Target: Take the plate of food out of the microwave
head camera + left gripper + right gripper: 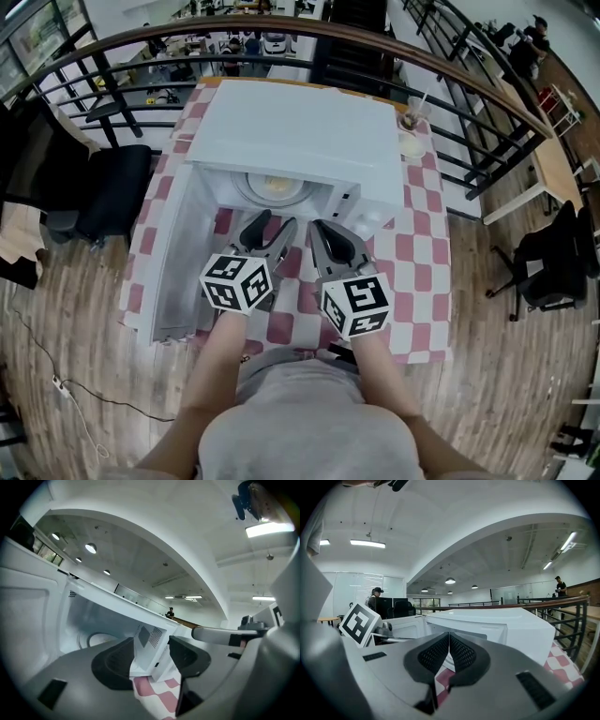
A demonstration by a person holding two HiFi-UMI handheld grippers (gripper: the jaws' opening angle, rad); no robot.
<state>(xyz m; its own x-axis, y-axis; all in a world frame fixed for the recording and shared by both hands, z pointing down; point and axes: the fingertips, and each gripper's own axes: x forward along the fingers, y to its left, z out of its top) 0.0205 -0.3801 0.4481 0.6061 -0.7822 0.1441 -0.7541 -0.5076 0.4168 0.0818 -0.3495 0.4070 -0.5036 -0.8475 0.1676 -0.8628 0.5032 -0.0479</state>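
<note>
Now, in the head view, the plate of food (276,187) sits inside the microwave (300,131), at upper centre of the frame, with the door (164,253) swung out to the left. Both my tools are low at centre, over the checkered desk (422,253), just short of the opening. My left hand-held gripper (270,234) lies almost straight below the plate in the picture. My right hand-held gripper (326,236) is beside it, a little right of the plate's line. The plate is round, so no axis matters; I judge the left one better placed to go in. Both forearms run up from the bottom edge, roughly level.

In the left gripper view, my jaws stand fairly wide with nothing between the pads. The plate shows pale at lower left, inside the cavity, so I would have to swing left.

In the right gripper view, my jaws are pressed together, empty, pointing at the microwave's outer front.
</note>
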